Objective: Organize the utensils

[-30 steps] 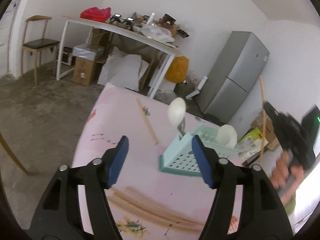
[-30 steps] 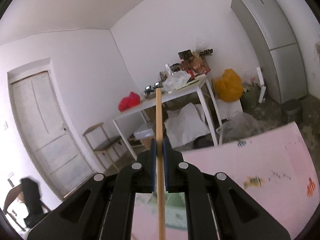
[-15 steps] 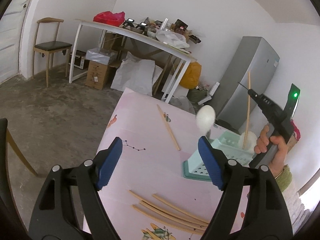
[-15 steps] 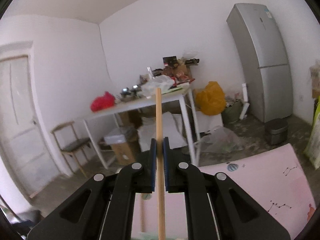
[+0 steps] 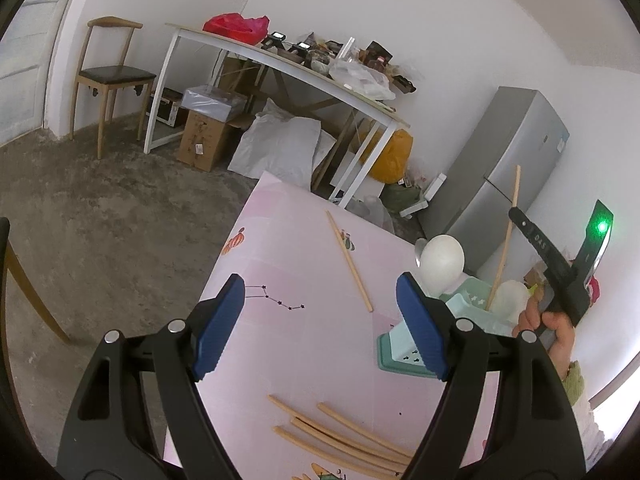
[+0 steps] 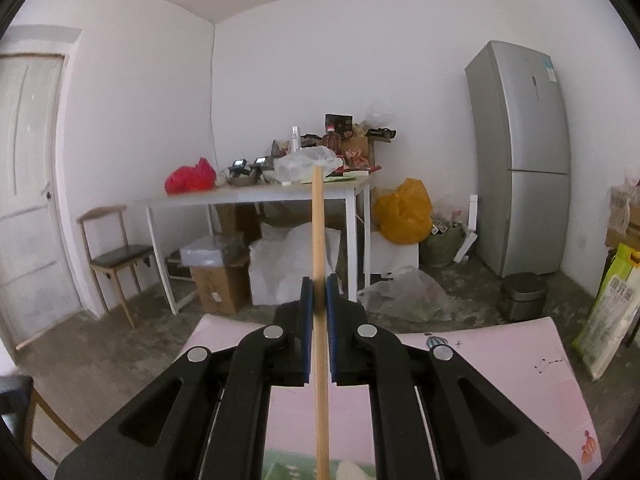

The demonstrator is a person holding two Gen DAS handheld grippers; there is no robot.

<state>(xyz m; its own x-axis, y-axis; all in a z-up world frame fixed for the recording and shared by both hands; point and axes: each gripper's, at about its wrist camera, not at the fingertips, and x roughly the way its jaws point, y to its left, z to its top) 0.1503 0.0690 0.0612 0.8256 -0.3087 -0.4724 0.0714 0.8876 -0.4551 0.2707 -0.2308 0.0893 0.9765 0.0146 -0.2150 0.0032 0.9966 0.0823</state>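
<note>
Step in hand, as I judge it: drop the held chopstick [image 6: 319, 264] into the mint caddy [image 5: 394, 346], lower right of the left wrist view. Keep the stick upright, lower its tip into the compartment clear of the two white spoons [image 5: 442, 258], and only then let go; releasing while tilted risks it tipping out.

Right hand-held gripper [image 6: 318, 300]: pads pinching the chopstick, stick vertical at centre frame.

Left hand-held gripper [image 5: 320, 320]: spread wide, jaws have just been opening, nothing between them, hovering over the pink table [image 5: 280, 248].

Chopsticks are plain pale wood, thin and round. One lies loose at mid frame [image 5: 349, 262]; a bundle [image 5: 340, 436] lies at bottom centre, near the left gripper.
</note>
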